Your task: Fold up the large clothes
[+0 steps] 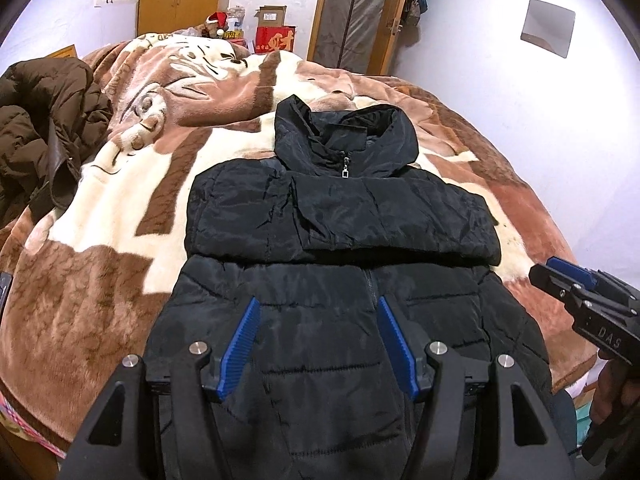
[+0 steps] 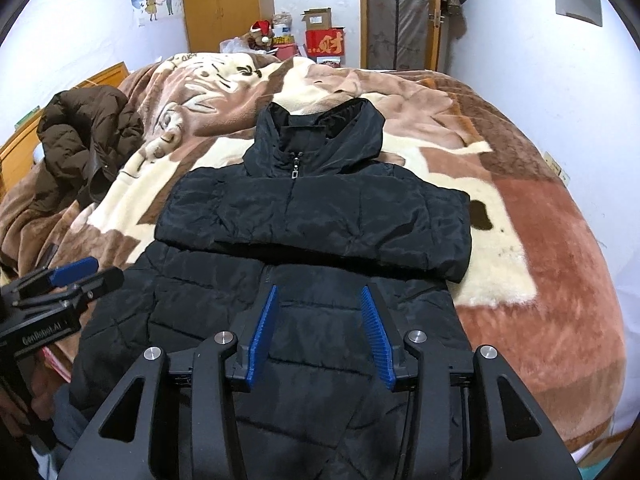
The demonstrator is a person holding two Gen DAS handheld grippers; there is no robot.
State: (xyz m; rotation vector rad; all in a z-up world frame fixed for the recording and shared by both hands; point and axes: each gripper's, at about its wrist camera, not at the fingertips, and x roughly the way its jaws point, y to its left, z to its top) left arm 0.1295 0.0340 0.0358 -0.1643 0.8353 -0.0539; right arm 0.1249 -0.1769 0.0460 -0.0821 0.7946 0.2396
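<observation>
A: Start at the near edge of the bed. What do the tongs look like?

B: The left tongs (image 1: 316,344) hang over the lower half of the black jacket (image 1: 340,280), blue pads spread, nothing between them. The right tongs (image 2: 320,332) hover over the same hem area, nearer the bed's right side, also spread and pinching nothing.

A: And the jacket itself?

B: It lies front up in the middle of the bed (image 2: 560,280), hem toward the near edge and hanging a little over it, hood (image 1: 344,136) toward the far edge. Both sleeves are folded across the chest in one band, their lower edge running straight across the zip. The right sleeve's cuff end reaches just past the jacket's right side onto the blanket (image 1: 120,208).

A: Free room around it?

B: A wide stretch of brown and cream blanket lies bare on the right side, and another on the left between the black jacket and the brown coat (image 1: 44,128), which is heaped at the left edge, well apart. Beyond the hood the blanket runs bare to the far edge, where red boxes (image 2: 325,44) and a wooden wardrobe (image 2: 226,4) stand behind the bed.
</observation>
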